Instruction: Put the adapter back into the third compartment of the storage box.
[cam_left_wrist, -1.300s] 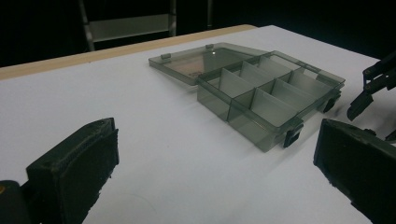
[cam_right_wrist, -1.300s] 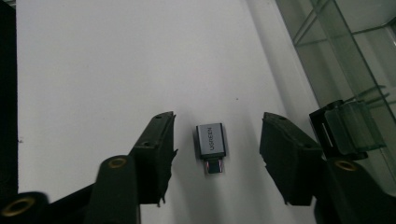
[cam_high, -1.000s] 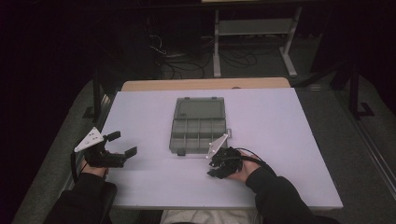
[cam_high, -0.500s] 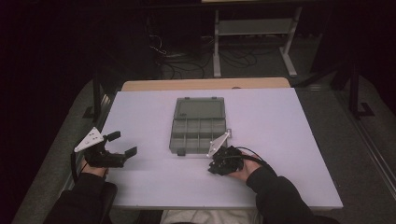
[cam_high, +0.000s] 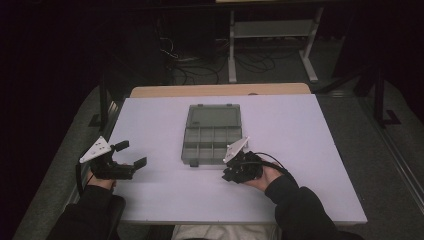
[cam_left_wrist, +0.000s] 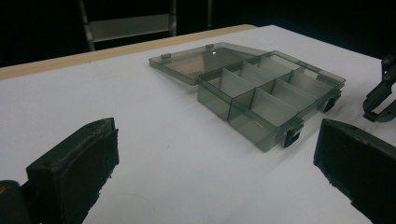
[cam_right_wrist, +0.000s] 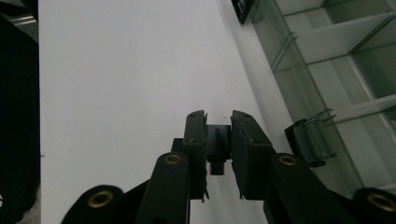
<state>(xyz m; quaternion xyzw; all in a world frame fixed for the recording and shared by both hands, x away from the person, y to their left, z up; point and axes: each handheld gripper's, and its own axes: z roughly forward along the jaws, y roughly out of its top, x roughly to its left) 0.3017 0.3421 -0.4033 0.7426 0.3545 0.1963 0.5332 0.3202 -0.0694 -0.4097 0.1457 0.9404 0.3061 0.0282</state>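
- No text, label, brand, number or sign can be read anywhere in these views.
- The small black piece clamped between the right gripper's jaws carries faint markings on its face in the right gripper view, too small and dark to read.
- The open lid of the smoky compartment box shows a pale reddish patch in the left gripper view; whether it is a label cannot be told.
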